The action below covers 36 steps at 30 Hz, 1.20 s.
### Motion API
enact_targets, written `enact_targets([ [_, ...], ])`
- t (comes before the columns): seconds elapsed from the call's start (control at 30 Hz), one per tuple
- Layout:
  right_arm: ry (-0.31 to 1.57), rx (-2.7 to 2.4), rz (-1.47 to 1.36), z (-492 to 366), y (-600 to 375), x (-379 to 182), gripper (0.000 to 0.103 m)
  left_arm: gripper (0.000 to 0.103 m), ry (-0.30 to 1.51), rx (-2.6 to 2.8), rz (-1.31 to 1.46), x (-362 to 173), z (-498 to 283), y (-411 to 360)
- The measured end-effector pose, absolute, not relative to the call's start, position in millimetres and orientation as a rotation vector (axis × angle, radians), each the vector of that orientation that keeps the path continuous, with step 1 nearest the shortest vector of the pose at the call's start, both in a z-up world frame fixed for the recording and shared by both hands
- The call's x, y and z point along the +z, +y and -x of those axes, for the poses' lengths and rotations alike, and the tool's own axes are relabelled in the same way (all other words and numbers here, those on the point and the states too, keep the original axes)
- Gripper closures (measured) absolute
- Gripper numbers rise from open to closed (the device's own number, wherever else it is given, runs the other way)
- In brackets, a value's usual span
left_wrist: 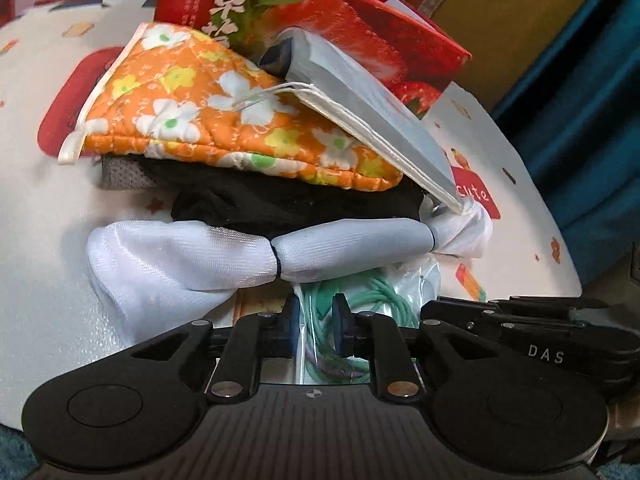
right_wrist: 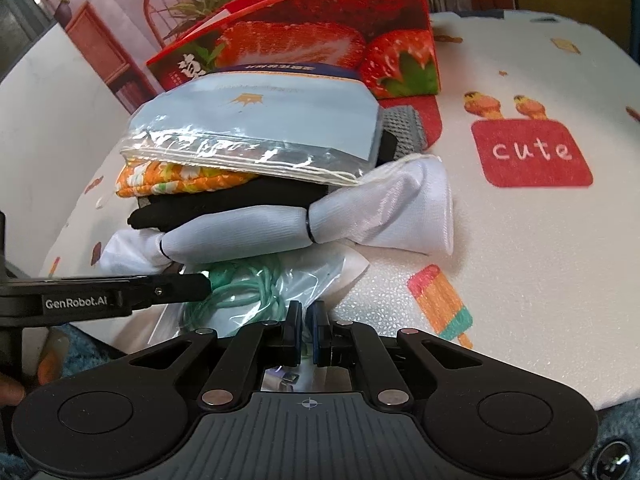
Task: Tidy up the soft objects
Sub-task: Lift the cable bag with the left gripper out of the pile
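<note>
Left wrist view shows a stack of soft things on the worktop (left_wrist: 36, 208): an orange floral pad (left_wrist: 224, 120) lies on black cloth (left_wrist: 288, 204), with a flat grey packet (left_wrist: 360, 96) leaning on top and a white tied bundle (left_wrist: 224, 260) at the front. Behind stands a strawberry box (left_wrist: 360, 28). Most of the pile looks gathered already; what seems left is the clear bag of green cord (left_wrist: 360, 292), lying at the foot of the stack under the bundle's edge.

The left tool (left_wrist: 316, 324) has its pads nearly together with the bag's plastic between them, apparently pinching it. From the right wrist view, the right tool (right_wrist: 307, 330) is closed tight on the same bag's near edge. My guess is the bag still has to be lifted onto the stack or into the box, and the leaning packet straightened
</note>
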State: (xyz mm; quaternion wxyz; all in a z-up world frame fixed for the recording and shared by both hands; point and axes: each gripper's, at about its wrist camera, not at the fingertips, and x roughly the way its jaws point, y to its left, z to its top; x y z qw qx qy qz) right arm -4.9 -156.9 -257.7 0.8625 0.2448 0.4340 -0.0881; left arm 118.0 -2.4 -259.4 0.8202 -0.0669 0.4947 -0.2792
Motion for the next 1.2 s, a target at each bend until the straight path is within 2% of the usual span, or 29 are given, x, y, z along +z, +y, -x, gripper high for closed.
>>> enact_targets([
  [0.73, 0.781, -0.169, -0.36, 26.4, -135.9, -199.7, 0.098, 0.086, 0.95, -0.666, 0.227, -203.8, -90.2, 28.5],
  [1.03, 0.815, -0.154, -0.344, 20.8, -132.8, -201.4, 0.098, 0.086, 1.044, -0.633, 0.299, -222.5, -94.3, 34.5],
  [1.2, 0.786, -0.152, -0.335, 21.9, -130.0, -198.7, 0.098, 0.086, 0.968, -0.653, 0.295, -210.9, -88.0, 38.6],
])
